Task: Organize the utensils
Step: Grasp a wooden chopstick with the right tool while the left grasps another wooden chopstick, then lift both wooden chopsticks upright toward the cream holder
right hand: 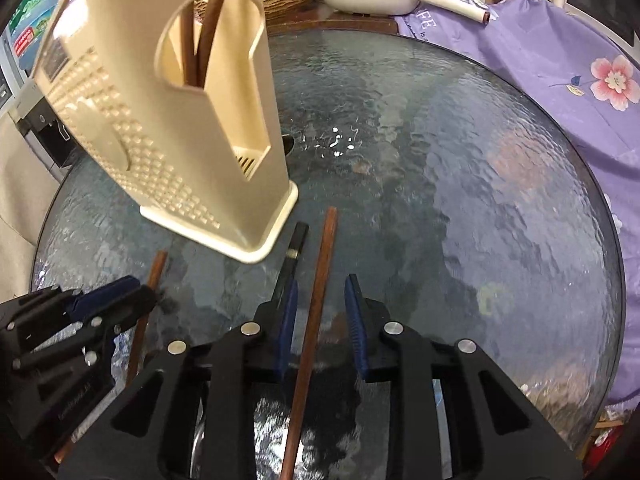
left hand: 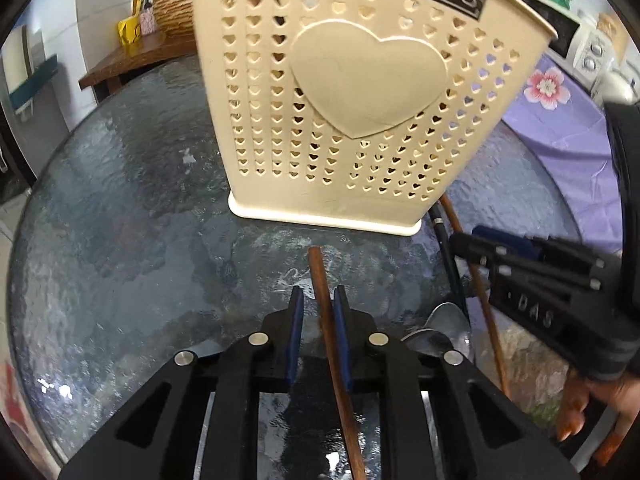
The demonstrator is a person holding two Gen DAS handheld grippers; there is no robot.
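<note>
We are partway through. Two brown chopsticks (right hand: pixel 200 44) already stand in the holder (right hand: pixel 168 128), visible through its side cut-out, and the holder stands upright on the glass counter (right hand: pixel 460 200).

Several utensils are left lying on the counter near us. Our left gripper (left hand: pixel 318 300) has its fingers narrowed around one brown chopstick (left hand: pixel 320 280); the right pad touches the stick, while a slim gap shows on the left, so the grip looks almost but not fully made. Our right gripper (right hand: pixel 322 300) straddles another brown chopstick (right hand: pixel 320 280) with its fingers part open, clear gaps on both sides, nothing held yet.

Just right of the holder's base a black-handled utensil (left hand: pixel 440 232) lies on the counter, and nearer us a metal spoon (left hand: pixel 444 320), both untouched.

So we judge two sticks done, two in hand, and at least the spoon and black piece remaining.
</note>
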